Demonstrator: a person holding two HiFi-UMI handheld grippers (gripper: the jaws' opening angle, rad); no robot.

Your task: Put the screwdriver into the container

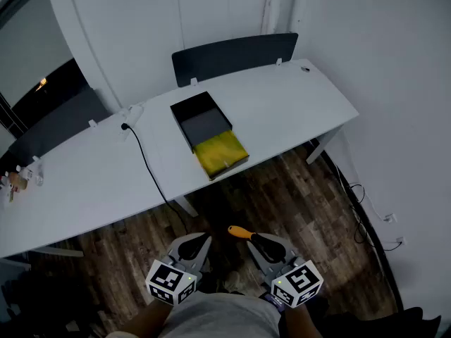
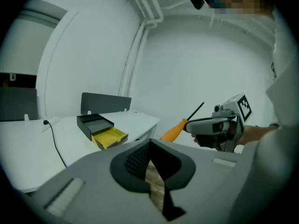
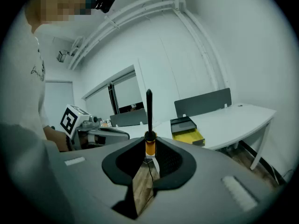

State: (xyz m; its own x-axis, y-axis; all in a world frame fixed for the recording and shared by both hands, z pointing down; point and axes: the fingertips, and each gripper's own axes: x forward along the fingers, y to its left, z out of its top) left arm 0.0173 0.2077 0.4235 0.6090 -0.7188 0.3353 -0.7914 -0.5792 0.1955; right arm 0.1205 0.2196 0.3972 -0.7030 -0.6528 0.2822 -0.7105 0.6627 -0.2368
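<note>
Since the right tool clamps the stiff, light screwdriver by its orange handle, it should hold; the left tool is closed, empty.

In the head view, your right gripper covers the screwdriver past its orange handle. In the right gripper view, the jaws hide most of that handle, leaving only 1 short orange band below the shaft. Your 2 forearms are cut off by the head view's bottom edge, and the small things at the table's far left are too small to tell.
</note>
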